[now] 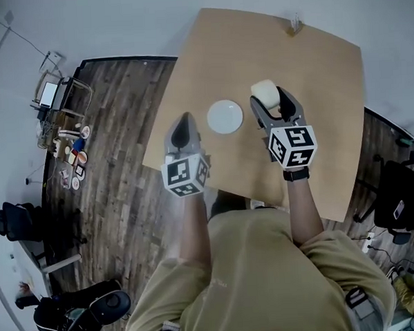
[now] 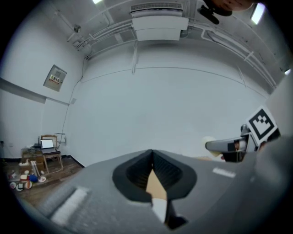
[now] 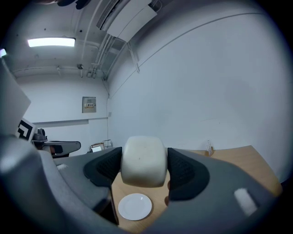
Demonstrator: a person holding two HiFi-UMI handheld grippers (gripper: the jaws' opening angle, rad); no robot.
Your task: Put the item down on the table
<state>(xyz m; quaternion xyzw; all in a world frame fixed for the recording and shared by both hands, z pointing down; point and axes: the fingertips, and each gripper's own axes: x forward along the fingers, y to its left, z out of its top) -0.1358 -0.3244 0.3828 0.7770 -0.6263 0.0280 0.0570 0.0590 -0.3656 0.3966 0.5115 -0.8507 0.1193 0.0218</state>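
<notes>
A cream, rounded block-shaped item (image 3: 143, 160) sits clamped between the jaws of my right gripper (image 3: 143, 170), held up in the air above the wooden table (image 1: 313, 73). From the head view the item (image 1: 265, 92) shows at the tip of the right gripper (image 1: 276, 109), just right of a small white plate (image 1: 225, 117). The same plate (image 3: 135, 206) lies on the table below the held item. My left gripper (image 1: 182, 131) hovers left of the plate; its jaws (image 2: 153, 173) are shut together with nothing between them.
A small clear stand (image 1: 294, 24) sits at the table's far edge. Dark wood floor (image 1: 117, 166) lies left of the table, with a laptop desk (image 1: 54, 93) and clutter beyond. Chairs (image 1: 402, 199) stand to the right.
</notes>
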